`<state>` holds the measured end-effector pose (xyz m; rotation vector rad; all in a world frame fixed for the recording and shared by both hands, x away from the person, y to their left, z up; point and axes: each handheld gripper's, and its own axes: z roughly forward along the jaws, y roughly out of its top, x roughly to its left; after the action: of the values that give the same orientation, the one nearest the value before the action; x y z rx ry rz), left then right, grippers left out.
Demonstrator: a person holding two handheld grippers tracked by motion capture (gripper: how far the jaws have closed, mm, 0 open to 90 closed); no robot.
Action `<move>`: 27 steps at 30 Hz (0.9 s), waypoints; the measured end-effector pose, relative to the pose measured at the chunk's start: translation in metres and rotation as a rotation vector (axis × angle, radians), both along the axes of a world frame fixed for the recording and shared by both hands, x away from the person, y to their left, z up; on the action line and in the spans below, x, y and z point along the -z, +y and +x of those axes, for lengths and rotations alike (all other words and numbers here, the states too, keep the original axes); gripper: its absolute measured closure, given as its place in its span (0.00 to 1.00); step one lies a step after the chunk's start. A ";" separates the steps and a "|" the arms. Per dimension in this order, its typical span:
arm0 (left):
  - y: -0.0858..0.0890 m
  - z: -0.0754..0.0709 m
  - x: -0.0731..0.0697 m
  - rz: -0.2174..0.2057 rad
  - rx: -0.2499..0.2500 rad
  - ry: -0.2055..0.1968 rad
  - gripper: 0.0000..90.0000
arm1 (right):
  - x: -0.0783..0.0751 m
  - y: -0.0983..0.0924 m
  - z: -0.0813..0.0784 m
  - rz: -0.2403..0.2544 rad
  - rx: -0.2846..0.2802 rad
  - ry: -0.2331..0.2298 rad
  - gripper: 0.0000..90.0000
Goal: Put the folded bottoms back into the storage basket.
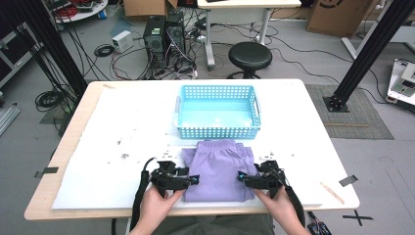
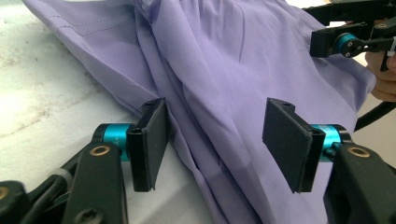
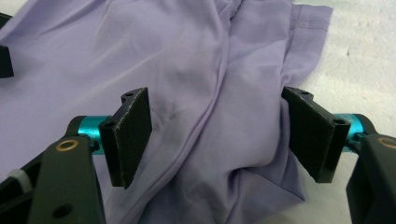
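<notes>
lilac shorts (image 1: 219,170) lie flat on the surface (image 1: 122,127) between the two grippers, long axis running away from the person, waistband end pointing at the blue basket (image 1: 218,111). left gripper (image 1: 192,179) at the left hem, jaws apart, cloth between them unpinched. right gripper (image 1: 241,177) at the right hem, jaws wide, straddling a bunched fold.

garment (image 1: 218,171): on bench (image 1: 122,122), middle of near edge | basket (image 1: 218,111): just behind garment, bench centre | left claw (image 1: 192,180): garment's left edge | right claw (image 1: 241,176): garment's right edge
</notes>
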<state>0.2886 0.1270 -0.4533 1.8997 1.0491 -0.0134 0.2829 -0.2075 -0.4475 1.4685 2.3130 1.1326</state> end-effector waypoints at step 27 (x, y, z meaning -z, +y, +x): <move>-0.005 -0.002 -0.001 0.041 -0.071 -0.010 0.65 | 0.001 0.004 0.000 -0.024 -0.044 -0.039 0.50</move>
<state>0.2871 0.1224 -0.4527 1.8957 1.1171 0.0588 0.2825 -0.2037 -0.4488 1.3811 2.3352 1.1305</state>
